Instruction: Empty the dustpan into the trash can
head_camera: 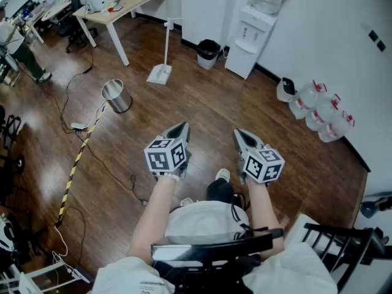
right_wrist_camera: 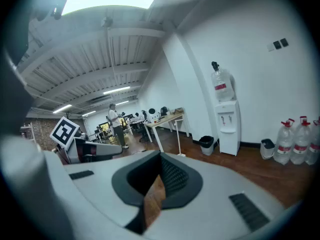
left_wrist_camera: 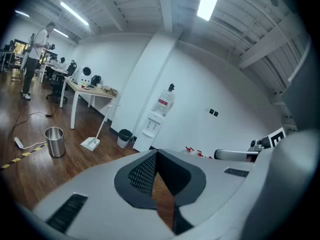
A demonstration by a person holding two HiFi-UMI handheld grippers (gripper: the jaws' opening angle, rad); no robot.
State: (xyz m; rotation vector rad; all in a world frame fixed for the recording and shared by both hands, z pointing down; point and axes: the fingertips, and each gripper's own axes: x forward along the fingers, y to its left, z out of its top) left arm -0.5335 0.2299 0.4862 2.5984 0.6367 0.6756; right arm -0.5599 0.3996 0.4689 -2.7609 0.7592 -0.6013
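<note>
— Where is the dustpan to be found?

— The dustpan point(head_camera: 160, 73) is seen standing on the wooden floor point(head_camera: 202, 112), with its pan flat down and its long white handle upright. It is well ahead of both grippers and touched by neither.

— And the trash can?

— A steel trash can point(head_camera: 116, 95) is set on the floor to the left of the dustpan, near it but apart, with its mouth open upward. A black bin point(head_camera: 208, 52) is placed against the white wall beyond, just beside a water dispenser point(head_camera: 248, 38).

— How is the left gripper held?

— The left gripper point(head_camera: 179, 129) is carried out in front of the person and tilted slightly downward. Its jaws are seen clenched, tips met, and nothing is grasped between them. Only floor is glimpsed through the sliver behind the tips.

— Is the right gripper any different?

— The right gripper point(head_camera: 240, 135) is held level with the left, a little apart from it, and tilted down likewise. Its jaws are pressed together and nothing is held.

— What else is shown?

— A tabletop point(head_camera: 125, 3) loaded with equipment is seen past the dustpan. Water jugs point(head_camera: 318, 110) are lined along the right wall, and a yellow-and-black striped tape point(head_camera: 76, 158) is laid across the floor on the left.
</note>
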